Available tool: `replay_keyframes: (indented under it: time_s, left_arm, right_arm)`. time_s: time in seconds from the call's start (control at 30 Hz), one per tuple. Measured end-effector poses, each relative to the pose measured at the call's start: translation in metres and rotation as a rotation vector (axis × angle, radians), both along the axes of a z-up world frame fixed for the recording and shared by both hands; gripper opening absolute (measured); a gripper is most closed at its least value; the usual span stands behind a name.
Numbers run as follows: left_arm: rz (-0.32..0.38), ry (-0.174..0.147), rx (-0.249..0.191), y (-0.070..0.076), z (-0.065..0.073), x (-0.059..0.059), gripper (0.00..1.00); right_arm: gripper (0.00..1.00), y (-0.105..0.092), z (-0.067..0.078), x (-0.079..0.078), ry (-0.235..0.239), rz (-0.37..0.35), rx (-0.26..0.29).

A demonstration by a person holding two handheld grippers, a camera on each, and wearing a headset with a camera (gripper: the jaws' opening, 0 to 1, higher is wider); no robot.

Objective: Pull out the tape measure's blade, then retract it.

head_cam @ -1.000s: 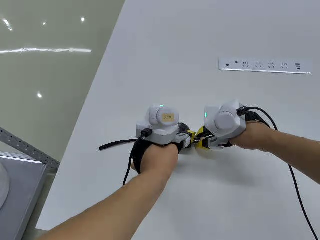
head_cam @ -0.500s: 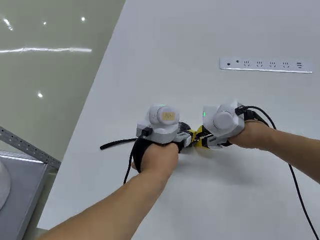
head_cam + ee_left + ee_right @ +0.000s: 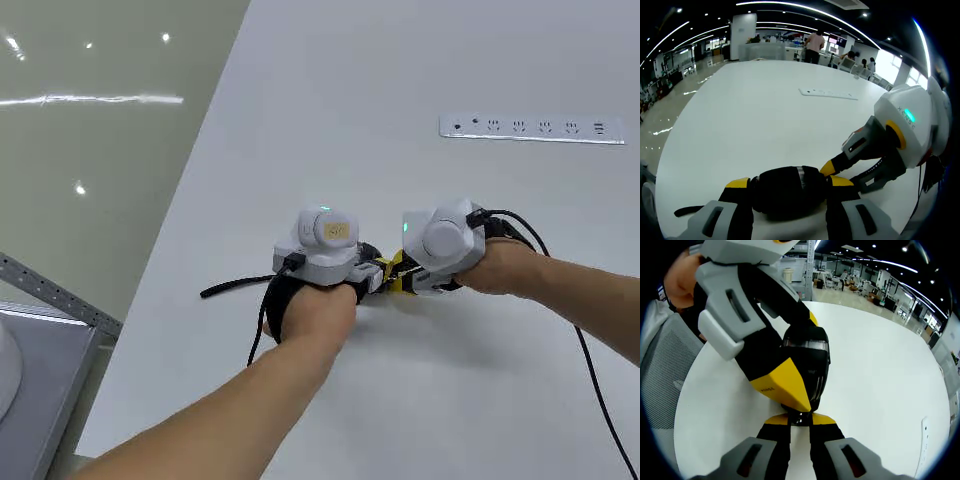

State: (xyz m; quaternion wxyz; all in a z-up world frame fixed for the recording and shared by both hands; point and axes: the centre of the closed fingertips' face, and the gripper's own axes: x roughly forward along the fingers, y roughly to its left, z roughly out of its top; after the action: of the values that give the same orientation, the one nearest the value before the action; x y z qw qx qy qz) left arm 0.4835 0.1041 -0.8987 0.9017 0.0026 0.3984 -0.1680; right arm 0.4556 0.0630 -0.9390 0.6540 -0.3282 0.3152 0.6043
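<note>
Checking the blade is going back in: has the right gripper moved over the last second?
Yes, slightly: against the power strip, the right gripper has edged toward the left gripper.

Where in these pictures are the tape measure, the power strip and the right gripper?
tape measure (image 3: 787,192): left gripper view, middle of its black body.
power strip (image 3: 530,129): head view, middle of its white top face.
right gripper (image 3: 800,418): right gripper view, between its yellow fingertips.

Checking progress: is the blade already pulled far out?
No, the right gripper pinches right against the tape measure case.
</note>
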Motion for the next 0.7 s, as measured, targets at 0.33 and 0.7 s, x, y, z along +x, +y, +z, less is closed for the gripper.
replay_keyframes:
  time_s: [0.33,0.7]
  left_arm:
    - [-0.003,0.000,0.001,0.0001,0.0005,-0.0004,0.56]
    - [0.003,0.000,0.003,0.0003,0.0005,-0.0010,0.57]
  right_arm:
    - [0.13,0.0002,0.0004,-0.0011,-0.022,0.011,-0.012]
    - [0.14,-0.0003,0.0006,-0.0008,-0.035,0.020,-0.013]
